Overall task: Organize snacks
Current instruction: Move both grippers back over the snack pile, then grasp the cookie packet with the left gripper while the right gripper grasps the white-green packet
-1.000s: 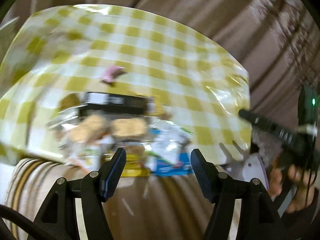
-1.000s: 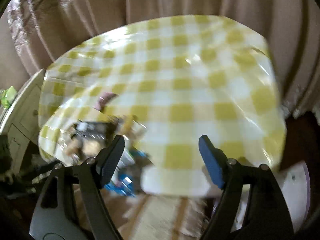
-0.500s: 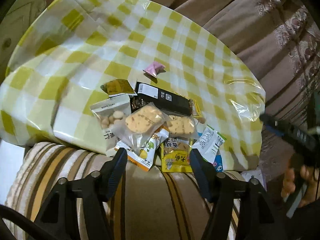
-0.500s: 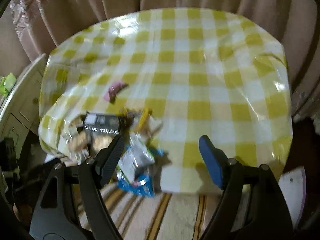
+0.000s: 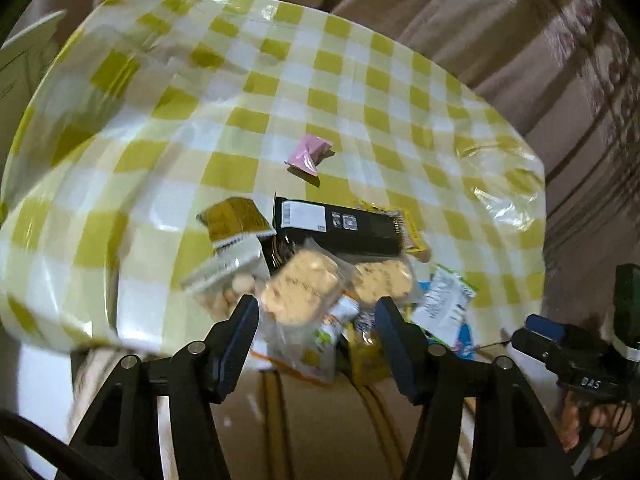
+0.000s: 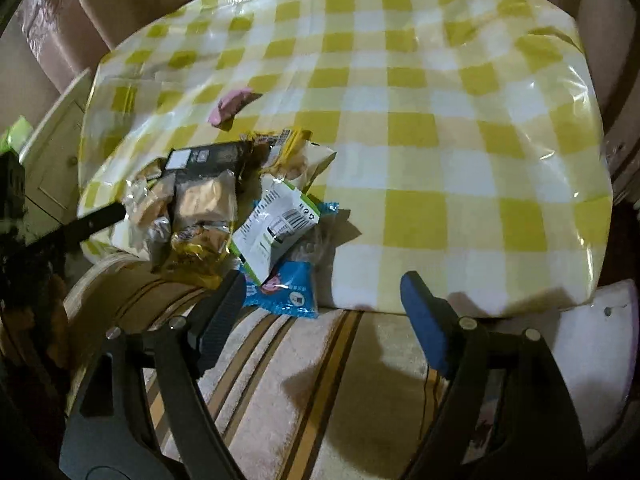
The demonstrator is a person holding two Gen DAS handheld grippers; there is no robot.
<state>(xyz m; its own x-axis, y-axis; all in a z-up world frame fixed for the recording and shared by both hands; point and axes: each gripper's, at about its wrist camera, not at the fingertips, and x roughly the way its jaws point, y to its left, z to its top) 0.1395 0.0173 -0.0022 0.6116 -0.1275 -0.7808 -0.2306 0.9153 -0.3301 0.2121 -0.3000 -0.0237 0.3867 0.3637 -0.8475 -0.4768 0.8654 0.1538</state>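
A pile of snack packets lies at the near edge of a table with a yellow-and-white checked cloth (image 5: pixel 240 120). It includes a black box (image 5: pixel 340 226), clear cracker packs (image 5: pixel 300 292), a gold packet (image 5: pixel 234 220) and a white-green packet (image 6: pixel 276 224) over a blue one (image 6: pixel 288 292). A pink packet (image 5: pixel 308 154) lies apart, farther in. My left gripper (image 5: pixel 316 332) is open and empty, just before the pile. My right gripper (image 6: pixel 320 300) is open and empty at the table edge, right of the pile.
A striped cushion (image 6: pixel 300 380) sits below the table's near edge. Brown curtains (image 5: pixel 520 40) hang behind the table. A white cabinet (image 6: pixel 52 148) stands at the left. The right gripper also shows in the left wrist view (image 5: pixel 560 344).
Both grippers have shifted their view of the table and moved closer to the snack pile. Both stay open and empty. The snacks have not moved.
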